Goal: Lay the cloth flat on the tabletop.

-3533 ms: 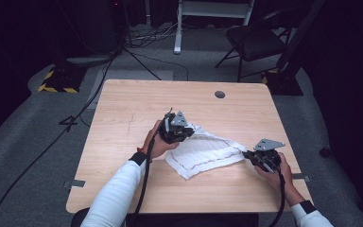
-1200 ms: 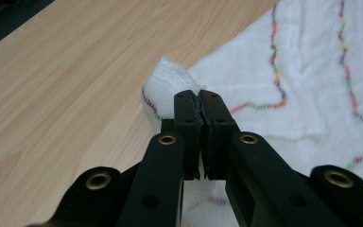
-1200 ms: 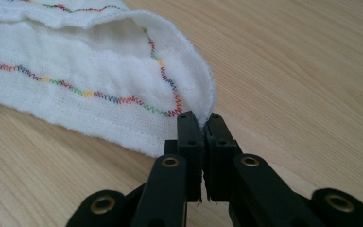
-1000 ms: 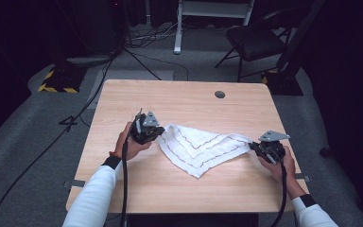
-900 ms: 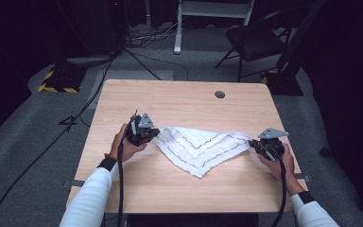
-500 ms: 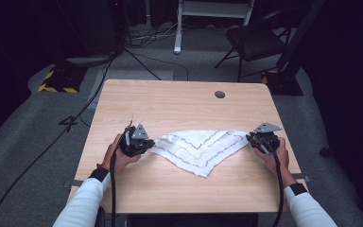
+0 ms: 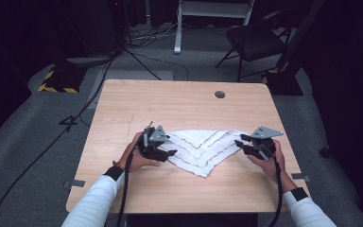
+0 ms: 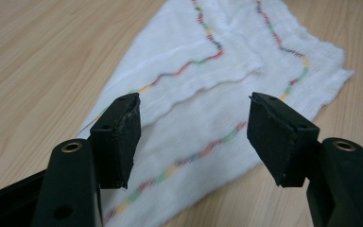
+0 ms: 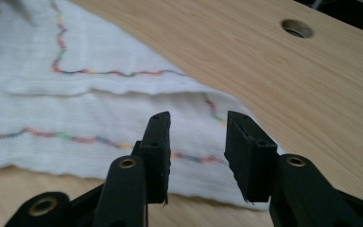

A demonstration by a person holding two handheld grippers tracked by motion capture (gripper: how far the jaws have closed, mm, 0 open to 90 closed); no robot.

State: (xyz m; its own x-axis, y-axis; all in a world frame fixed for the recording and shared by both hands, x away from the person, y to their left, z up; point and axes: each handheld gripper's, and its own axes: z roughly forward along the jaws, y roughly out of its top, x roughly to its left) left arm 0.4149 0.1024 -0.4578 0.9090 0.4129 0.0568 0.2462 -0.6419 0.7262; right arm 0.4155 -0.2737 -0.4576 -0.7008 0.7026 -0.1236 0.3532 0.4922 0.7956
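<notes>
A white cloth (image 7: 202,147) with a multicoloured stitched border lies folded into a triangle on the wooden table (image 7: 170,104). My left gripper (image 7: 169,146) is at the cloth's left corner. Its jaws have just been opening and stand open, with the cloth (image 8: 208,85) flat on the wood below and beyond them, not pinched. My right gripper (image 7: 241,144) is at the right corner. Its jaws have also just been opening and stand apart over the cloth's edge (image 9: 75,104) without pressing on it. A hand holds each gripper.
A round cable hole (image 7: 220,94) sits in the far right part of the table, also seen as a hole (image 9: 297,28) past the right gripper. A dark chair (image 7: 260,38) and cables lie on the floor beyond the table.
Both grippers came toward the near side with the cloth stretched between them, then their jaws opened. The cloth was let go and now lies flat.
</notes>
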